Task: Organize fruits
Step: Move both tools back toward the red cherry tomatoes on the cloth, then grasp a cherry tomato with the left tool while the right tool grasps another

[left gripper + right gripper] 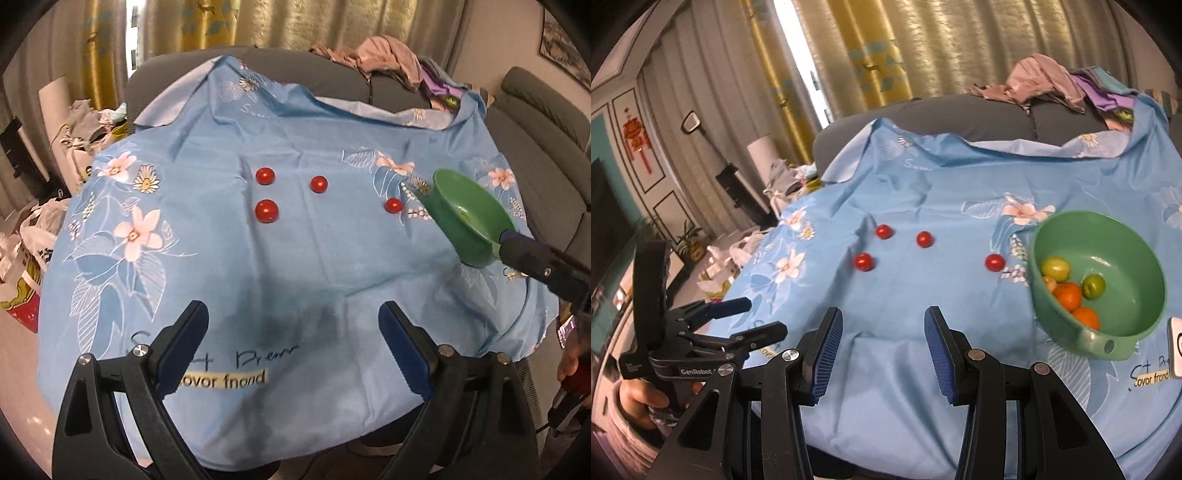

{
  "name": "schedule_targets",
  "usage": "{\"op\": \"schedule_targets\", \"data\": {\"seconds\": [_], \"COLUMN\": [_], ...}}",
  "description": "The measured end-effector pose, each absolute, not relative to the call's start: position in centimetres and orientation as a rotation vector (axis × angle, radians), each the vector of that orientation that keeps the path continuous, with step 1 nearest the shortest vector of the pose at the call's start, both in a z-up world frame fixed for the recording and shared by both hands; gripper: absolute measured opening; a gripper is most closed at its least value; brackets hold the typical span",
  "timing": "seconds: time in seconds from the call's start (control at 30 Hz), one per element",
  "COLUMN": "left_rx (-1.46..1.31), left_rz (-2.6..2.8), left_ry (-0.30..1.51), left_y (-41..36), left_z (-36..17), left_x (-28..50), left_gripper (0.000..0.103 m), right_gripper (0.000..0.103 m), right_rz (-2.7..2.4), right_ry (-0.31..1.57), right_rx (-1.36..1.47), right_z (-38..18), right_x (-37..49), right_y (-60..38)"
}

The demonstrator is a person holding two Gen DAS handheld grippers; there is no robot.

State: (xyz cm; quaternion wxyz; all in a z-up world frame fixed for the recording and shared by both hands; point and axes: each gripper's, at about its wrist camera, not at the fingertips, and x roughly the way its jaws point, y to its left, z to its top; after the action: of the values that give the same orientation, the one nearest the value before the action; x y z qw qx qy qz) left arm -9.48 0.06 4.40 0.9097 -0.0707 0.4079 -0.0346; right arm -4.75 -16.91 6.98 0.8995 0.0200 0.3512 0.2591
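— Blue ribbed pads line the right claw [883, 315] nearest that camera. The jaws stand partly apart, with only flowered cloth [886, 387] between them.

— And the left claw [291, 310]?

— Spread wide in its own view, gripping nothing, just above the printed lettering. The right camera catches it from the side, low on the left, with a person's hand [639, 400] wrapped round its handle. The left camera never shows that.

— Where is the fruit?

— Past the pads, four small red fruits [864, 261] lie loose on the cloth, well apart from both claws. Both views show them.

— And the bowl [1071, 345]?

— Green, to the right of the right claw, on the cloth. Only the right camera looks into it: two green fruits [1055, 267] and two oranges [1068, 295] rest against its near wall. The left camera sees it side-on, with barely a yellowish glimpse inside, and the right claw's dark finger just beside its handle; I cannot tell whether they touch.

— Behind?

— Grey sofa [960, 118], a heap of clothes [1045, 81], then yellow curtains [849, 55].
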Motion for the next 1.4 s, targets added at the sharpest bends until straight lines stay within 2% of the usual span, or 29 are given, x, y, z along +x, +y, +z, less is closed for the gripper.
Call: {"op": "schedule_targets", "data": {"seconds": [0.2,0.47,0.8,1.0,1.07,1.17,1.4], "left_rx": [-0.18,-0.17,-0.135,-0.112,-0.088,-0.059,0.04], "left_rz": [-0.091,-0.099,-0.172,-0.202,-0.192,-0.208,-0.23], "left_ry": [0.743,0.732,0.764,0.819,0.851,0.88,0.963], "left_y": [0.7,0.1,-0.2,0.5,0.7,0.7,-0.1], "left_z": [6.1,6.3,4.5,3.2,2.5,1.6,-0.9], "left_x": [-12.8,-13.9,-7.9,-0.6,1.6,4.4,9.1], "left_gripper": [0.094,0.094,0.092,0.081,0.073,0.067,0.062], "right_gripper": [0.047,0.047,0.047,0.047,0.047,0.047,0.047], "right_rz": [0.548,0.541,0.516,0.511,0.505,0.497,0.504], "right_ry": [0.7,0.683,0.762,0.802,0.822,0.842,0.891], "right_rx": [0.023,0.012,0.038,0.044,0.036,0.019,-0.012], "right_z": [7.6,7.7,5.3,4.1,3.6,2.7,0.8], "right_x": [-7.1,-8.2,-3.2,1.9,3.9,6.3,11.5], "right_y": [-16.8,-17.5,-18.0,-17.1,-16.5,-16.1,-14.1]}}
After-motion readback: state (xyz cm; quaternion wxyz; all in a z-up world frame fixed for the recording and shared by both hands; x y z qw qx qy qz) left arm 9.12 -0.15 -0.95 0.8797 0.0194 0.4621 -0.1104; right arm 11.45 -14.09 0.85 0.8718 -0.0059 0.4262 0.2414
